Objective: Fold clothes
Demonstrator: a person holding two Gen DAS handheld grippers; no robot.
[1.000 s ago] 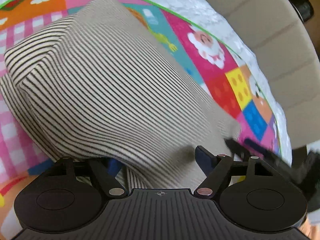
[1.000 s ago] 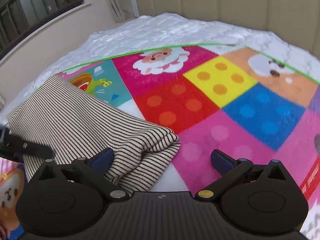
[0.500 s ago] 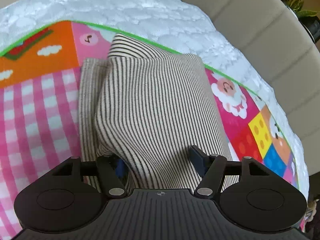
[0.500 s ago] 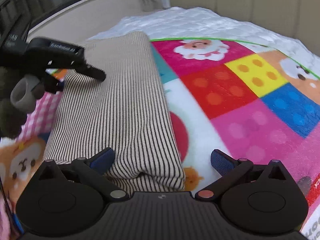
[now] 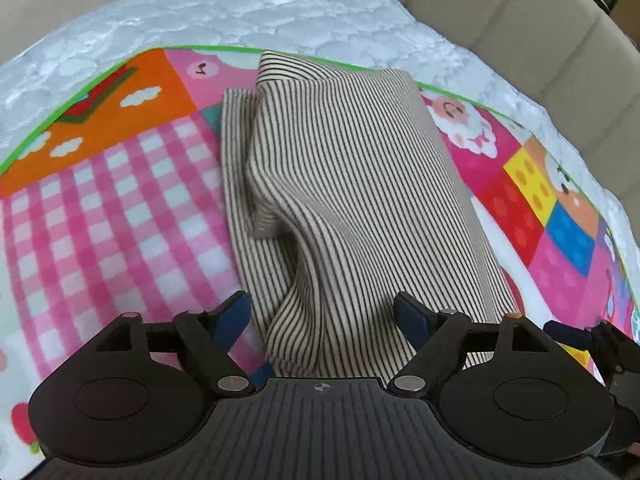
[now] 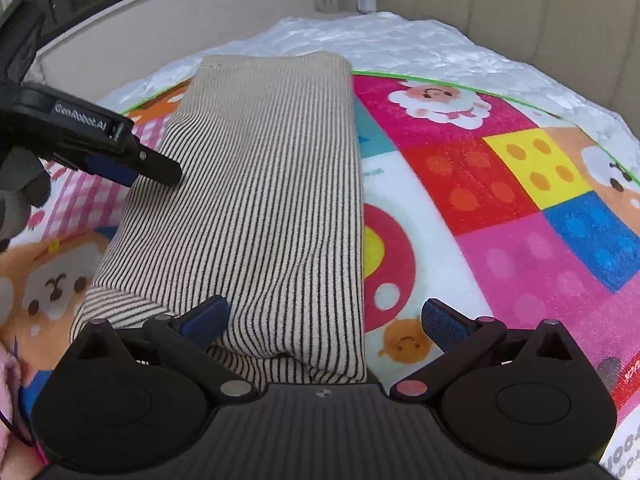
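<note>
Left wrist view: one striped garment [image 5: 360, 200] lies folded on a colourful mat [image 5: 120, 208], its near end bunched and raised between the two blue pads of the left tongs [image 5: 322, 316], which stand wide apart and grip nothing. A white quilt [image 5: 280, 8] borders the mat.

Right wrist view: the same single garment [image 6: 264, 184] stretches lengthwise along the mat [image 6: 500, 220]. The right tongs [image 6: 324, 320] gape open, empty, over its near corner. The left tongs [image 6: 132, 164] hover at its left edge.
</note>
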